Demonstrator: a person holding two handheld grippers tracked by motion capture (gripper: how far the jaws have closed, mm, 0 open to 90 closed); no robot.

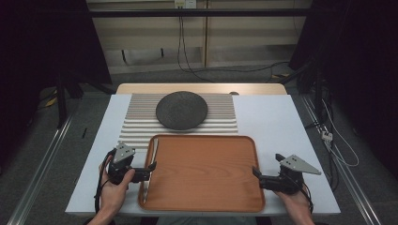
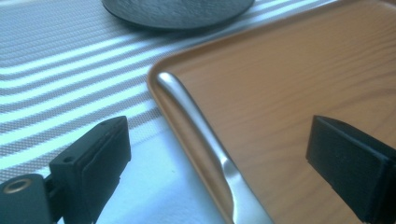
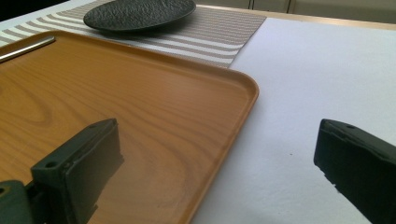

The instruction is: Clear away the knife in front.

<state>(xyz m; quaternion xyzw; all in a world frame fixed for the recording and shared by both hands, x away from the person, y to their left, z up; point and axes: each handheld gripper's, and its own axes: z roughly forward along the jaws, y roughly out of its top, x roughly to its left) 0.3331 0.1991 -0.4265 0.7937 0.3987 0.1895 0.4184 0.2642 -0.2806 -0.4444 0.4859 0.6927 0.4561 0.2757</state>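
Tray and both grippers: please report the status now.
Left gripper open, fingers straddling the tray left rim and the metal utensil. Right gripper open at right rim. Nothing in the way.

a white table (image 1: 281,122) stands on grey floor (image 1: 70,126); pale wall panels (image 1: 150,33) behind, cables (image 1: 187,61) hanging, dark curtains (image 1: 42,42) at both sides.

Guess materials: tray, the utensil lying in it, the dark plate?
Tray: wood-look, printed grain, satin sheen; maybe laminate or plastic. Utensil: brushed metal, likely stainless, with soft bright reflections. Plate: matte dark, pebbled surface; looks like stoneware, possibly cast iron.
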